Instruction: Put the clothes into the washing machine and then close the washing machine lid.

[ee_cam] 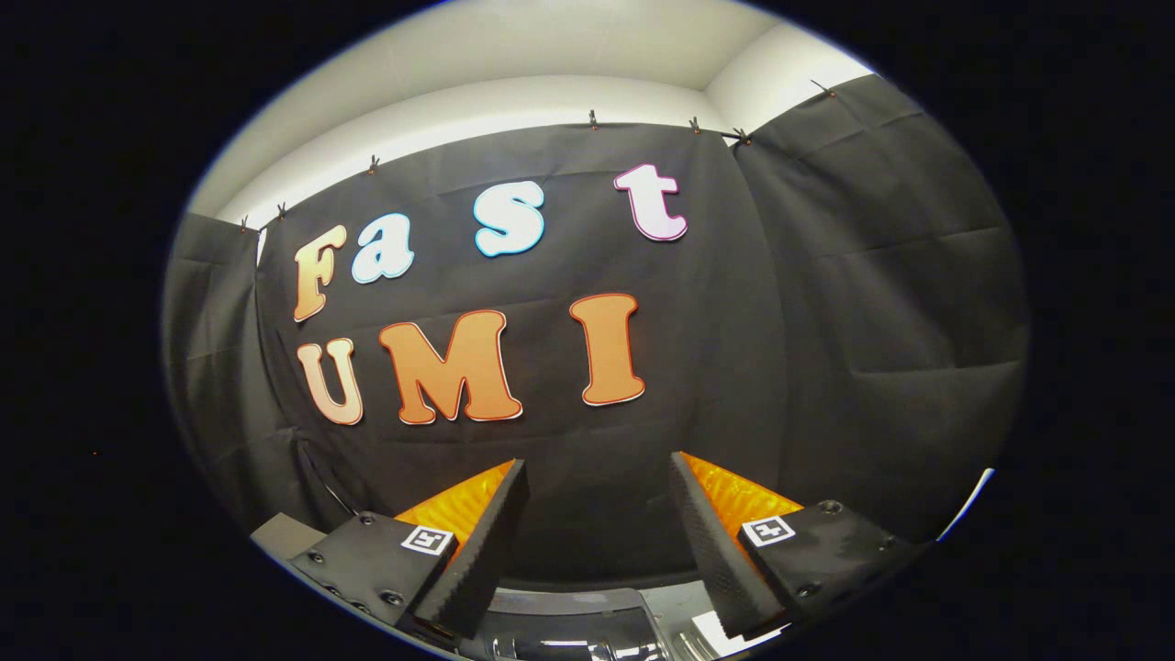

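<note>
Gripper view: hand-held gripper (pixel 597 473) fingers apart, nothing btwn, facing wall

You're in a recording booth — black cloth wall (pixel 826 303) clipped up under a plain white ceiling (pixel 551 55)

We see even light from above, brightest on the pale ceiling (pixel 514 55); the cloth wall (pixel 826 303) stays dim. Fisheye bending curves the edges, and white glare streaks the glossy surface (pixel 587 633) below.
</note>
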